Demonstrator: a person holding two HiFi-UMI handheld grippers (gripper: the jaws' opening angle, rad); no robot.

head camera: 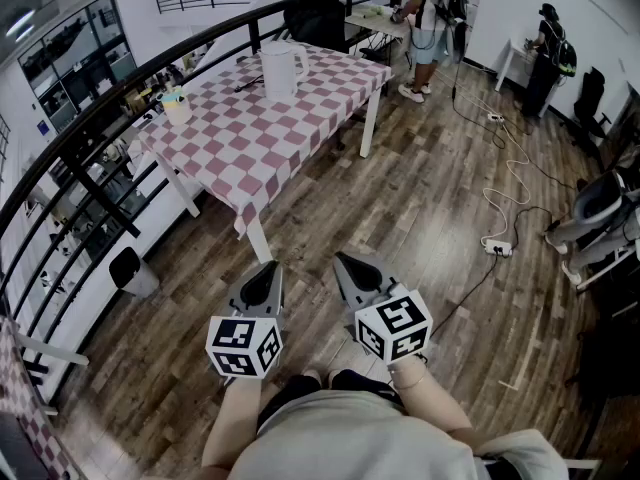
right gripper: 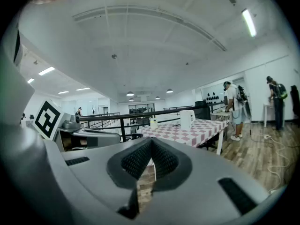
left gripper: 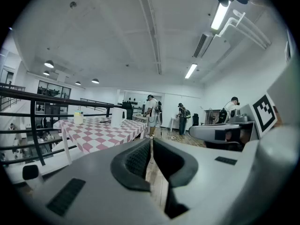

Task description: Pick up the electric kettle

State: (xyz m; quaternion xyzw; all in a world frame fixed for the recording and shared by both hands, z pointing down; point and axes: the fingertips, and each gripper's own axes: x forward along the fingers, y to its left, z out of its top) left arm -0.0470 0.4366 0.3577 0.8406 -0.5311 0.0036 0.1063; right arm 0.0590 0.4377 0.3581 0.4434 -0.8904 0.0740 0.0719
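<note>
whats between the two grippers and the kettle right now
In the head view, bare wood floor, then a stretch of the checkered table; the kettle stands toward its far end. The left gripper and right gripper are shut, empty.

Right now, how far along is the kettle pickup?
Nothing looks done: the kettle stands on the checked table, well ahead of both tools. In hand: nothing; the left tool and right tool are both shut and empty. Left to do: walk over, open a tool, grip the kettle, lift.
</note>
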